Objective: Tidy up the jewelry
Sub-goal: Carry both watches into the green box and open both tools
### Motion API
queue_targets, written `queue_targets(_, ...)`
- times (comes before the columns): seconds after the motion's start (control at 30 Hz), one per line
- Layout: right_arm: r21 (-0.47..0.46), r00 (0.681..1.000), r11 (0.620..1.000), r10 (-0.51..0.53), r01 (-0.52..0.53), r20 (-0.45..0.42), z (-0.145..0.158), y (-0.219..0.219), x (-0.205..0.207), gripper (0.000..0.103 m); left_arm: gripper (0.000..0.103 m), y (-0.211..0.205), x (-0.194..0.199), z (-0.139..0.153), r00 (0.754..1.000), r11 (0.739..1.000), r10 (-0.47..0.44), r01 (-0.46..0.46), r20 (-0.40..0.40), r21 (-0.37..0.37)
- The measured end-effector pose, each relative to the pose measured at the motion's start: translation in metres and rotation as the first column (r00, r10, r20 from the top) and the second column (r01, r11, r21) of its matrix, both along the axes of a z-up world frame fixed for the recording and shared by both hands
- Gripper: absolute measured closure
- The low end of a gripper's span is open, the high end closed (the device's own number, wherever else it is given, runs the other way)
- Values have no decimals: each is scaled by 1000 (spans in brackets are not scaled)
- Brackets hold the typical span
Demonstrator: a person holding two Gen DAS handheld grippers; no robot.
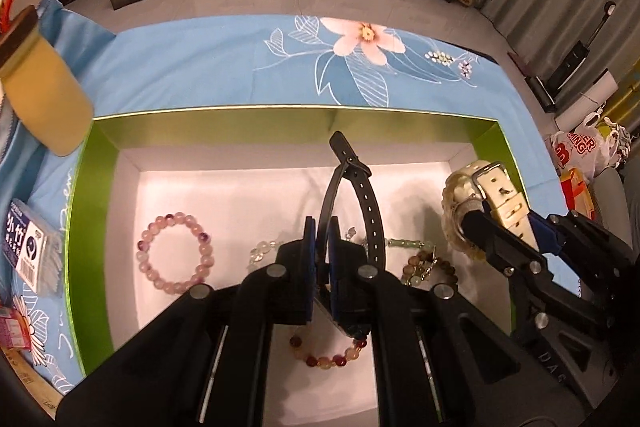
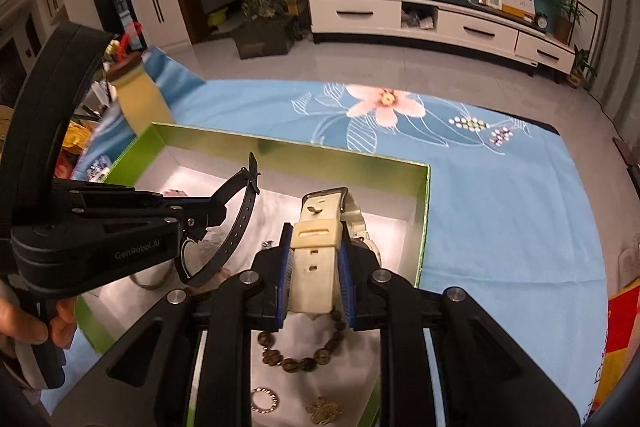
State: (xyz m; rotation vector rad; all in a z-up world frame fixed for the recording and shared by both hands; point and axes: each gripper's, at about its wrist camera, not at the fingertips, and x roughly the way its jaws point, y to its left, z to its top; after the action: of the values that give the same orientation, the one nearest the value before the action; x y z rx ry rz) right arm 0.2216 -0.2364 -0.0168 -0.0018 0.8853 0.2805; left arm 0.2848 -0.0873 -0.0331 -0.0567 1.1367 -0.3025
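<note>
A green box with a white floor (image 1: 100, 187) (image 2: 424, 211) lies on the blue floral cloth. My left gripper (image 1: 323, 227) (image 2: 218, 205) is shut on the strap of a black watch (image 1: 368, 195) (image 2: 240, 211) and holds it above the box. My right gripper (image 2: 316, 239) (image 1: 496, 219) is shut on the strap of a cream watch (image 2: 320, 227) (image 1: 500, 195) above the box's right side. In the box lie a pink bead bracelet (image 1: 174, 251), a red-and-cream bead bracelet (image 1: 328, 357), a pale green one (image 1: 262, 251) and a brown bead bracelet (image 2: 304, 361) (image 1: 432, 263).
A yellow jar with a brown lid (image 1: 44, 95) (image 2: 140, 91) stands left of the box. A packet (image 1: 32, 251) lies at the left on the cloth. A ring (image 2: 264, 401) and a flower-shaped piece (image 2: 324, 409) lie in the box's near end. Bags (image 1: 580, 147) sit at right.
</note>
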Motion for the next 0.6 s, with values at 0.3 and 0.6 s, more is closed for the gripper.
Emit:
queue_targets(0.3,-11,998,1000,-24,23,-52,-11,-3,9,82,97,-7,6,0,1000,1000,-8,8,4,27)
queue_targets(0.6,-15,998,999,-38,37,-40,-7,-4,6,80,83,-3,-5,1,1000,998,-5,4,11,61)
